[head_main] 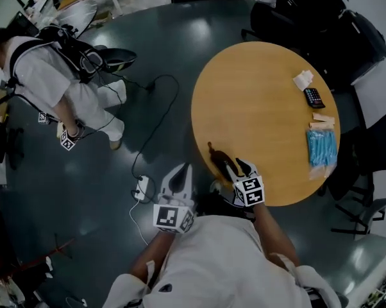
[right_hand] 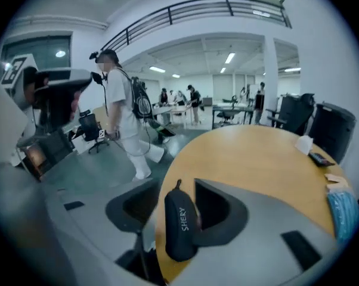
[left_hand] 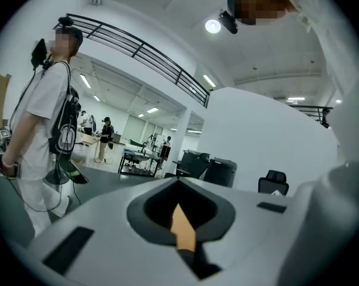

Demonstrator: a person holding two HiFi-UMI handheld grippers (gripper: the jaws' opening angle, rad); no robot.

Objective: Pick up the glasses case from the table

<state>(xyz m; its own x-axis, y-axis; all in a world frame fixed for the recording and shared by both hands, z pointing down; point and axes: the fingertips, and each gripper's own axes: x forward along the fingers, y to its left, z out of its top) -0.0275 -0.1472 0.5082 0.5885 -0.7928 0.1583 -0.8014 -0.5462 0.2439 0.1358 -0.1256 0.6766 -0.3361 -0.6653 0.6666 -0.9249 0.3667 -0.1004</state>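
The glasses case is a dark oblong pouch with white lettering, lying at the near left edge of the round wooden table. In the right gripper view the glasses case lies lengthwise between the jaws of my right gripper, which stand apart around it with a gap on the left side. In the head view the right gripper points down onto the case. My left gripper hangs off the table's left over the floor. In its own view the left gripper has its tips together and holds nothing.
On the table's far right lie a white tissue, a black handset, wooden pieces and a blue packet. Black chairs ring the table. A person in white stands at left. A power strip and cables lie on the floor.
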